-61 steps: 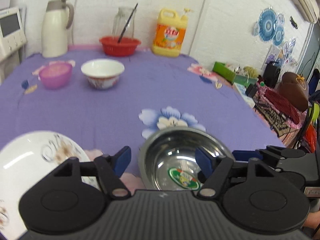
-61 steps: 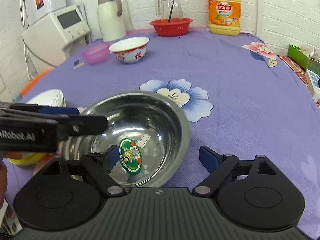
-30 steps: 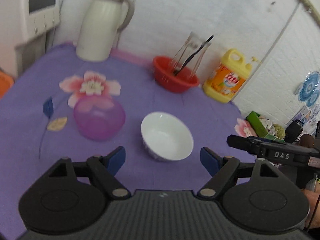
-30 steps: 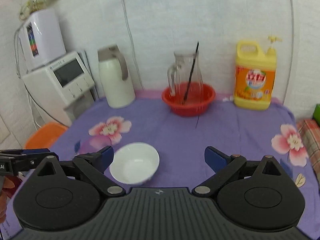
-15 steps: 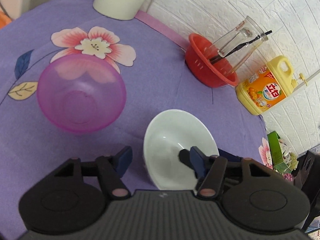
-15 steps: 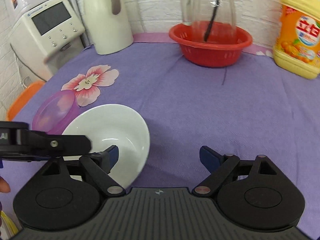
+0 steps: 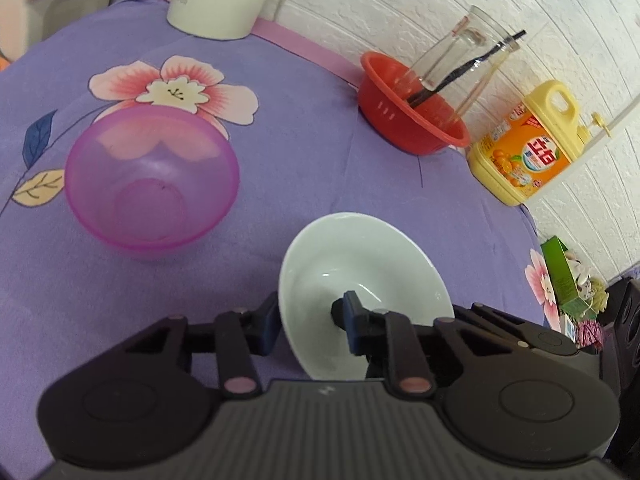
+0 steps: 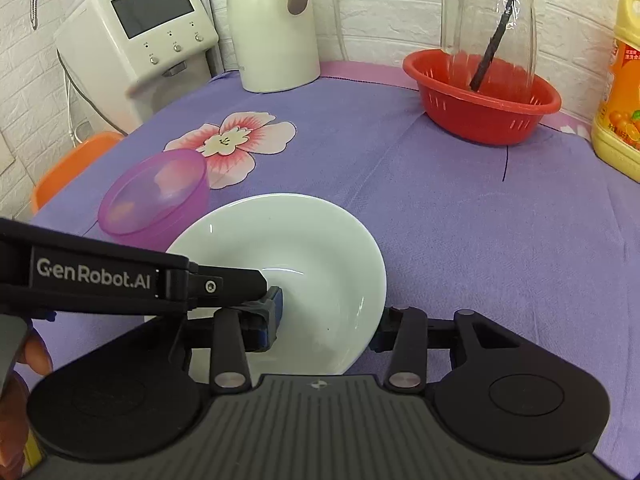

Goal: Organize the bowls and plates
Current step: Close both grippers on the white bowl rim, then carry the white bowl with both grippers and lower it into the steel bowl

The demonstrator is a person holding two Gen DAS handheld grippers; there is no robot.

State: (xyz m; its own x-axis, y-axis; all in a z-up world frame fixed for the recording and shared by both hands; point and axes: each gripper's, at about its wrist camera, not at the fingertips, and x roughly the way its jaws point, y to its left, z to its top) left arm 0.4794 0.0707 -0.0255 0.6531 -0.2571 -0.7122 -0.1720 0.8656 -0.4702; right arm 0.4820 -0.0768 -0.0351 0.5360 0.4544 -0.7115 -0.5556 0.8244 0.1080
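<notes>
A white ceramic bowl (image 7: 360, 264) sits on the purple flowered tablecloth, also in the right wrist view (image 8: 304, 248). My left gripper (image 7: 306, 322) is closed over the bowl's left rim, one finger inside and one outside. My right gripper (image 8: 328, 328) is closed over the bowl's right rim, left finger inside, right finger outside. The left gripper's arm (image 8: 120, 276) crosses the right wrist view from the left. A translucent purple bowl (image 7: 150, 184) stands just left of the white bowl, also in the right wrist view (image 8: 156, 196).
A red basket (image 8: 480, 96) with a glass jug (image 8: 488, 20) stands at the back, beside a yellow detergent bottle (image 7: 524, 148). A white thermos (image 8: 276, 28) and a white appliance (image 8: 136, 28) are at the back left. An orange stool (image 8: 68, 164) is beyond the table's left edge.
Both grippers moved from the steel bowl to the far white bowl, came down on it, and their jaws narrowed onto its opposite rims in the last half second.
</notes>
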